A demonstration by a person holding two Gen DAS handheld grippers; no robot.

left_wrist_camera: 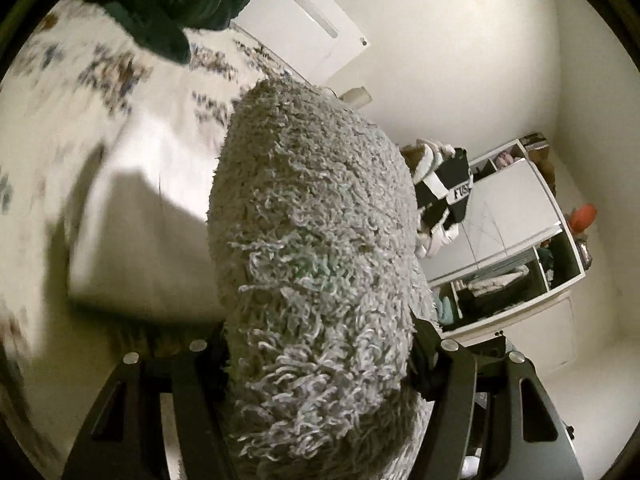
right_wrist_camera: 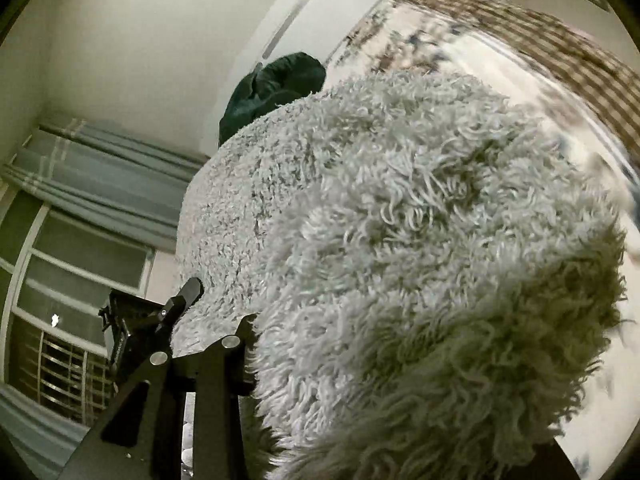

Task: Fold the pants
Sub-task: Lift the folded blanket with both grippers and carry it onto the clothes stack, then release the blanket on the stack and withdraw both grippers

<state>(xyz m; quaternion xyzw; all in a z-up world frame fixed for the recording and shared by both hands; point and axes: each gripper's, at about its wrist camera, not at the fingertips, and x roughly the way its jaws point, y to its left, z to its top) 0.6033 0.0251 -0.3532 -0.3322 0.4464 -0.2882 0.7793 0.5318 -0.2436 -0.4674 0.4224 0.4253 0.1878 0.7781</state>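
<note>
The pants are grey, shaggy fleece. In the left wrist view they [left_wrist_camera: 316, 264] bulge up between my left gripper's fingers and hide the fingertips; the left gripper [left_wrist_camera: 320, 364] is shut on them, lifted above the bed. In the right wrist view the same fleece [right_wrist_camera: 400, 264] fills most of the frame and covers the right gripper [right_wrist_camera: 280, 360], which is shut on it; only its left finger base shows. The left gripper's black body [right_wrist_camera: 160, 320] appears at the fleece's far edge.
A bed with a white floral sheet [left_wrist_camera: 80, 128] lies below. A dark green garment [left_wrist_camera: 176, 4] sits on it, also seen in the right wrist view [right_wrist_camera: 276, 88]. A white open wardrobe [left_wrist_camera: 520, 240], a checked blanket [right_wrist_camera: 560, 52] and curtains with a window [right_wrist_camera: 80, 216] surround.
</note>
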